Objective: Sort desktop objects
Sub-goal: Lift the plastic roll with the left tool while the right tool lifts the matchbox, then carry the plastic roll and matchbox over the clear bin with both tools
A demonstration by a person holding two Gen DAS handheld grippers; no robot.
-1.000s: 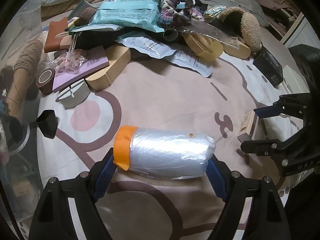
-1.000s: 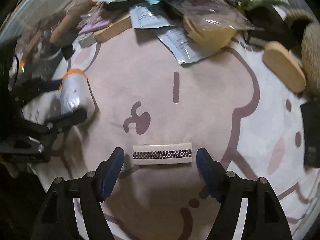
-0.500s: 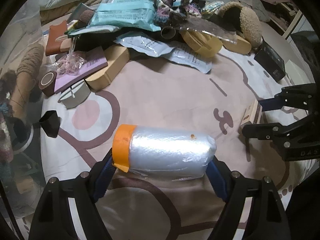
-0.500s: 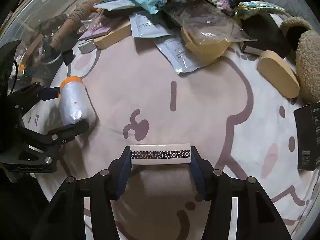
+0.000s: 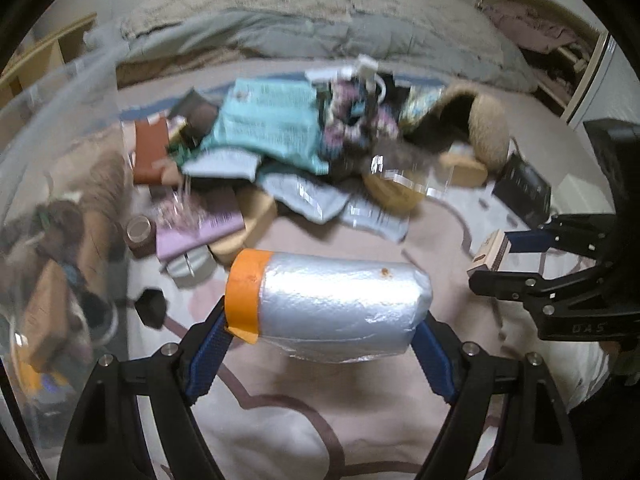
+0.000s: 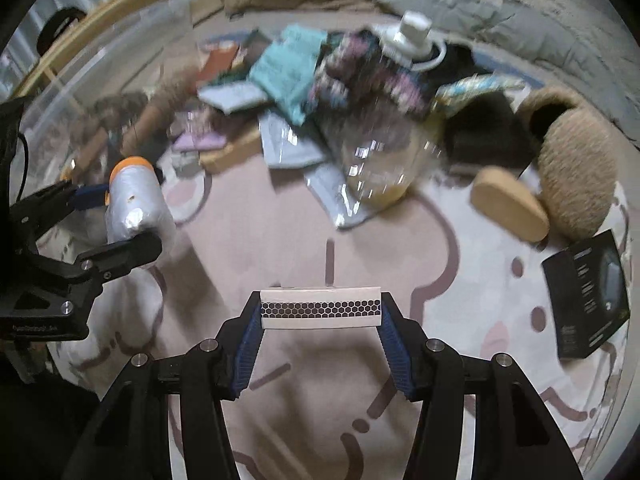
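Observation:
My left gripper [image 5: 324, 320] is shut on a roll of clear plastic film with an orange end [image 5: 332, 304] and holds it lifted above the cartoon blanket [image 5: 280, 420]. The roll also shows in the right wrist view [image 6: 134, 204], with the left gripper [image 6: 108, 220] around it. My right gripper [image 6: 320, 312] is shut on a small white box with a black honeycomb strip [image 6: 320, 307], lifted off the blanket. In the left wrist view the box [image 5: 490, 250] sits between the right gripper's fingers [image 5: 532, 240].
A blurred pile lies at the back: a teal packet [image 5: 272, 124], a purple booklet [image 5: 200, 224], grey pouches [image 5: 308, 196], tan soles [image 6: 508, 204], a furry slipper [image 6: 572, 184], a white bottle [image 6: 412, 36]. A black box [image 6: 588, 292] lies right. A clear bin wall [image 5: 52, 200] stands left.
Both grippers have risen off the blanket with their loads and tilted up toward the bed. The right gripper closed on the white box during the last second.

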